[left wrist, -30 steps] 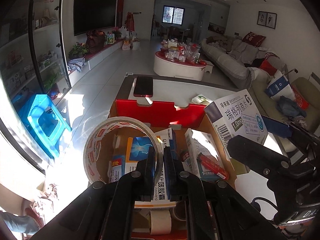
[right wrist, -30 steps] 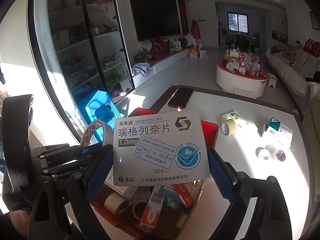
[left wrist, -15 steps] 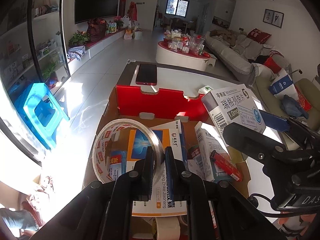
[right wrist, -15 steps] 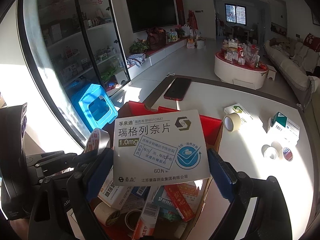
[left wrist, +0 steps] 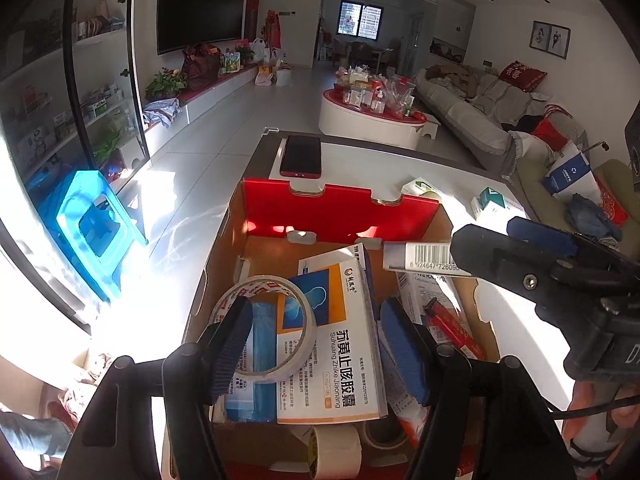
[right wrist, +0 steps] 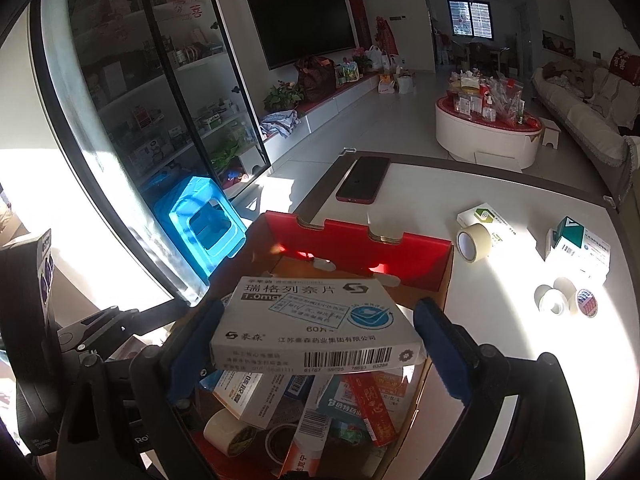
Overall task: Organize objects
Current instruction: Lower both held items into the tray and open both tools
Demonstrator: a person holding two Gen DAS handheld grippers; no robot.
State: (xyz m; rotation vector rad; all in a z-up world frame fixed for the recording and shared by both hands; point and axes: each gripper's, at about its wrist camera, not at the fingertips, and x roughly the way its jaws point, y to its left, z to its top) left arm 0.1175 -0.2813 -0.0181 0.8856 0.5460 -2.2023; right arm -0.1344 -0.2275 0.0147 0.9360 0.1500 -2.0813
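one tape roll (left wrist: 269, 328) loose between opening left jaws, over box (left wrist: 344, 212)

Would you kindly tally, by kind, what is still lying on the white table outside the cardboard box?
Phone: 1
Tape rolls: 3
Medicine boxes: 2, counting the right-hand pile as one
Total: 6

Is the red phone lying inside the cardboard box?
No, the red phone lies on the table, beyond the cardboard box.
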